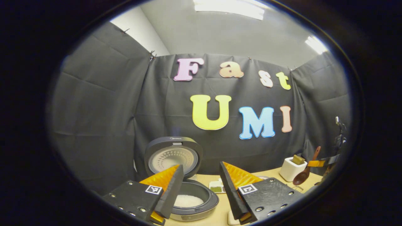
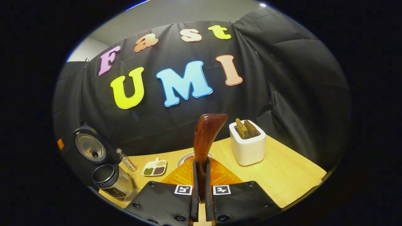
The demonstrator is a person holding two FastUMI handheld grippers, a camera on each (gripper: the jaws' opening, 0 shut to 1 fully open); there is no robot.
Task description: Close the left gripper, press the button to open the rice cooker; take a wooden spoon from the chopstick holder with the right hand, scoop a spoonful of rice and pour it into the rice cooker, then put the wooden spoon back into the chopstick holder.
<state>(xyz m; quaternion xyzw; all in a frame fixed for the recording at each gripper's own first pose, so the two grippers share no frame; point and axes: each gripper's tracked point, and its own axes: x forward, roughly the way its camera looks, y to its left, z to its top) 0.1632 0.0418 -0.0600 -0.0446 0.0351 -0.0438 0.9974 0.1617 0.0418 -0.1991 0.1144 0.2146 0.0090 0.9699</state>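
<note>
Its lid up and rice already in the pot, the rice cooker point(image 1: 188, 194) stands open below the spread-fingered left gripper point(image 1: 201, 188), while the right gripper point(image 2: 201, 185) clamps the wooden spoon point(image 2: 205, 141) upright near the chopstick holder point(image 2: 248, 147), apparently for its return.
</note>
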